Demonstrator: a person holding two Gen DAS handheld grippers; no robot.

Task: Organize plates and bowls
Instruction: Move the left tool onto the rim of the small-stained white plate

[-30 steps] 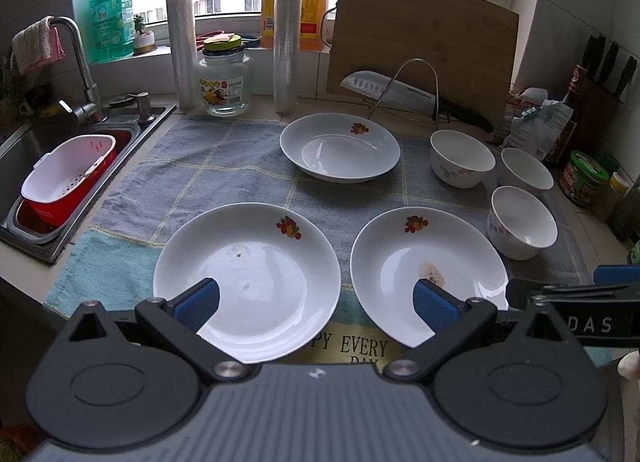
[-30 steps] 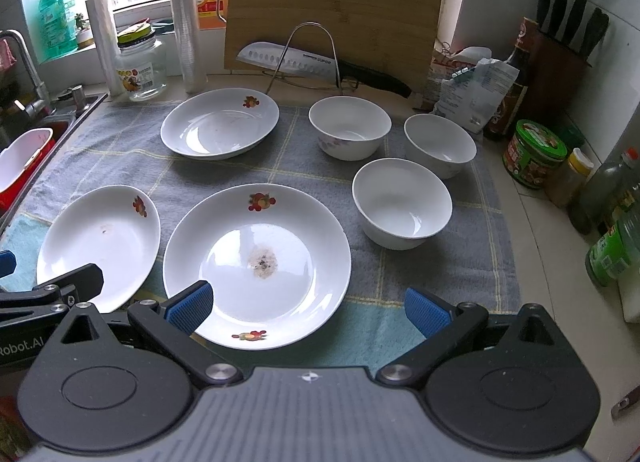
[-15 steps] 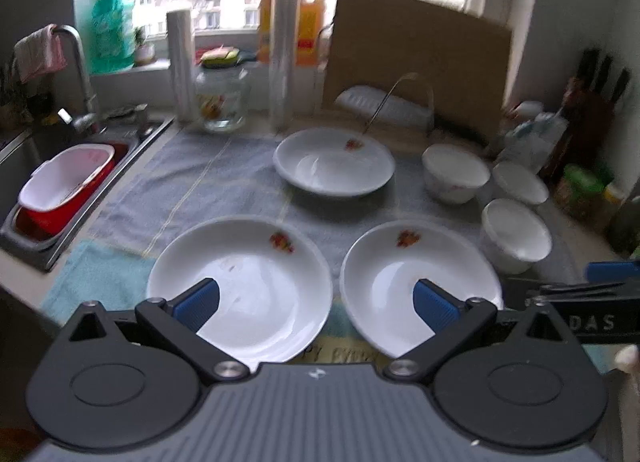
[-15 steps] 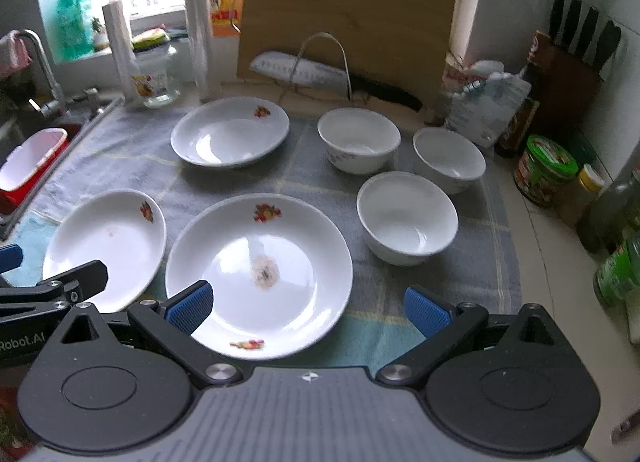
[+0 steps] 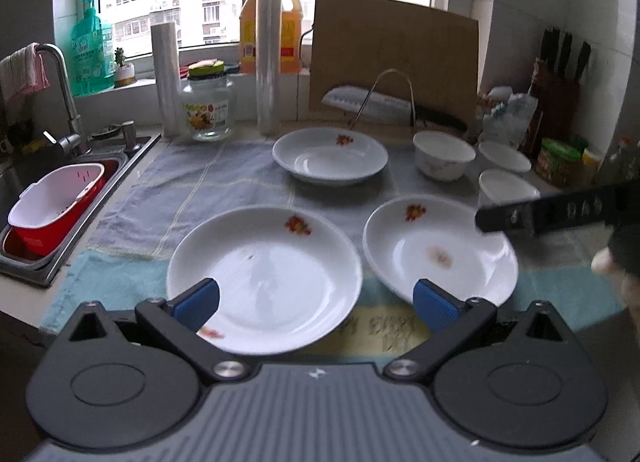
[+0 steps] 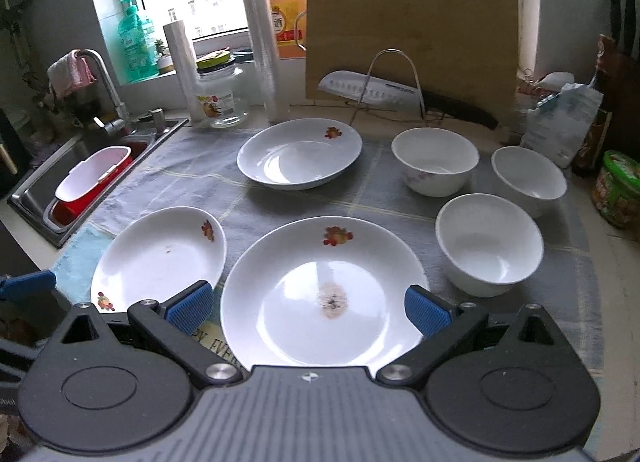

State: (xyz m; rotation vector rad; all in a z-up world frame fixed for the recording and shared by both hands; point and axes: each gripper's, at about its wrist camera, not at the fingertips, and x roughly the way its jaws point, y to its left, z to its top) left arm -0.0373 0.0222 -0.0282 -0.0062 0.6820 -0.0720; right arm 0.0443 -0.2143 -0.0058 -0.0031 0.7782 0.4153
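Three white plates with fruit prints lie on a grey cloth: a near left plate (image 5: 264, 274) (image 6: 160, 258), a near right plate (image 5: 440, 250) (image 6: 324, 290) with a brown stain, and a far plate (image 5: 330, 156) (image 6: 300, 154). Three white bowls sit at the right: one far (image 6: 435, 160) (image 5: 443, 154), one far right (image 6: 530, 178), one near (image 6: 490, 244). My left gripper (image 5: 316, 304) is open, above the near left plate's front edge. My right gripper (image 6: 308, 312) is open, above the near right plate's front edge; its finger also shows in the left wrist view (image 5: 560, 210).
A sink (image 5: 60, 198) with a red and white basket (image 6: 94, 182) is at the left. A cutting board (image 6: 412, 38), a knife on a wire rack (image 6: 372, 88), a glass jar (image 5: 208, 110), rolls and bottles line the back. Jars and a knife block (image 5: 560, 90) stand at the right.
Both grippers have moved forward and a little lower towards the near plates. Their jaws stay open. No dish has moved.
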